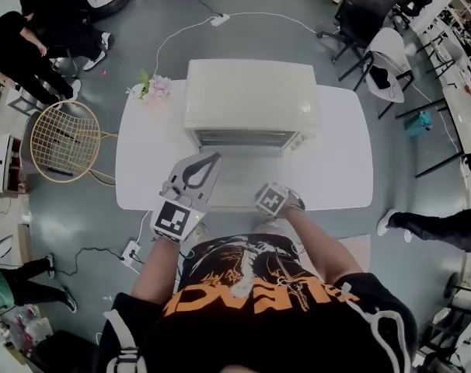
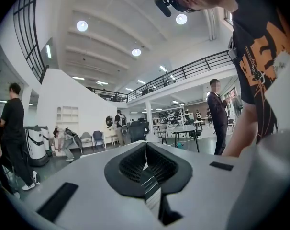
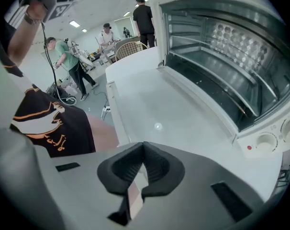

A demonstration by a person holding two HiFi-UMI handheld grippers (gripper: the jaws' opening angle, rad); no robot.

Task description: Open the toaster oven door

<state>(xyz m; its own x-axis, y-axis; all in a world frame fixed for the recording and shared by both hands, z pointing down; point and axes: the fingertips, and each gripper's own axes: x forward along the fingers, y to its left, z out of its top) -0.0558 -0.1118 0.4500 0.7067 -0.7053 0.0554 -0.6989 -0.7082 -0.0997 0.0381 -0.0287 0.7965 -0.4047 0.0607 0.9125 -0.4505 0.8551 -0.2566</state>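
Head view: oven [image 1: 251,99] is seen mid-table [image 1: 344,154], left tongs [image 1: 212,158] held before its front, right tongs [image 1: 273,200] near the table's near edge | Left gripper view: left tongs [image 2: 146,147] are pressed together, nothing between | Right gripper view: right tongs [image 3: 144,150] are pressed together, empty; oven [image 3: 221,56] is seen open, door [image 3: 183,114] laid flat.

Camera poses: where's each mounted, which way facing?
Head view: on person's head, steeply down at cream box-shaped toaster oven, white table, left gripper, right gripper, forearms.
Left gripper view: on it, tilted up at hall ceiling; shut jaws, black orange-print shirt.
Right gripper view: on it, facing oven's open cavity; shut jaws, shirt.
Shared: head and right gripper views show oven, table.
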